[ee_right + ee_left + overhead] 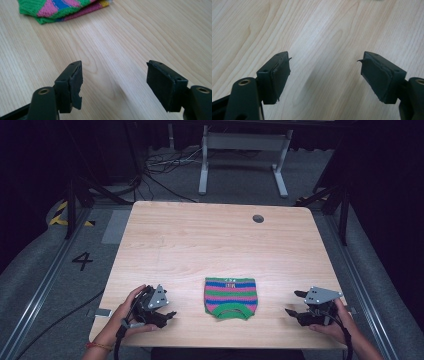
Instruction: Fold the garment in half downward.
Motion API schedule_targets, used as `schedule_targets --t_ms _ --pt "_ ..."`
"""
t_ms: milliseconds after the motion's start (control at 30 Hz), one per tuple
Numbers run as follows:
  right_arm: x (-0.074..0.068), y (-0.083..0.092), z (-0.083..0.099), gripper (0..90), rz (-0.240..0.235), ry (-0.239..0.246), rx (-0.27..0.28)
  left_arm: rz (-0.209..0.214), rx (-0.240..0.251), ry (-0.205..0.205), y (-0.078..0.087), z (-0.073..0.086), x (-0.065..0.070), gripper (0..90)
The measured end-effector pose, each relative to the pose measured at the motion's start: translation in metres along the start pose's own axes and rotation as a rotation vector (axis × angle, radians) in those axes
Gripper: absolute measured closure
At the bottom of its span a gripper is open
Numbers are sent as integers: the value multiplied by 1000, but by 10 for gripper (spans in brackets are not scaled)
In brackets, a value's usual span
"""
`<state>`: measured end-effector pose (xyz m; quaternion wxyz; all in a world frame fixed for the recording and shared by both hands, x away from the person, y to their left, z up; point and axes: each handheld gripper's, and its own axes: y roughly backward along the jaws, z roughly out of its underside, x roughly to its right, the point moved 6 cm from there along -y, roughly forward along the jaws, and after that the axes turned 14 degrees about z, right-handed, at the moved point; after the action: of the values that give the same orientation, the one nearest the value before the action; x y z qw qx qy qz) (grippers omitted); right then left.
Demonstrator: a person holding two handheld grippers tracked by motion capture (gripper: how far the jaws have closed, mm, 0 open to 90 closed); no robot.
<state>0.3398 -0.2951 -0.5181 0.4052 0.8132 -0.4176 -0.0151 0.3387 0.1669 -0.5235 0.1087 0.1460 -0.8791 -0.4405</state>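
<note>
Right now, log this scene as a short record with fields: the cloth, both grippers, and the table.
cloth: small striped knitted garment, green, pink and blue, lying flat near the front edge of the table, midway between the grippers
left gripper: held in the left hand, jaws open, nothing between them, apart from the garment
right gripper: held in the right hand, jaws open, nothing between them, apart from the garment
table: light wood, with a round hole near the far edge
contact: neither gripper touches the garment
</note>
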Motion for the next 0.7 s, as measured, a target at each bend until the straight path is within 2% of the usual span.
schedule_targets --t_ms 67,367,400,467,700 --pt "2 1 3 295 8 3 -3 -2 1 6 2 3 -1 239" --pt "17 8 26 291 39 -42 -31 -15 23 72 15 27 -7 237" --pt "20 9 32 289 45 -55 -36 -17 31 90 18 33 -8 236" --pt "20 10 33 285 47 -61 -36 -19 33 93 19 36 -9 236" --pt "26 16 47 274 54 -120 -31 -13 71 158 26 54 -14 232"
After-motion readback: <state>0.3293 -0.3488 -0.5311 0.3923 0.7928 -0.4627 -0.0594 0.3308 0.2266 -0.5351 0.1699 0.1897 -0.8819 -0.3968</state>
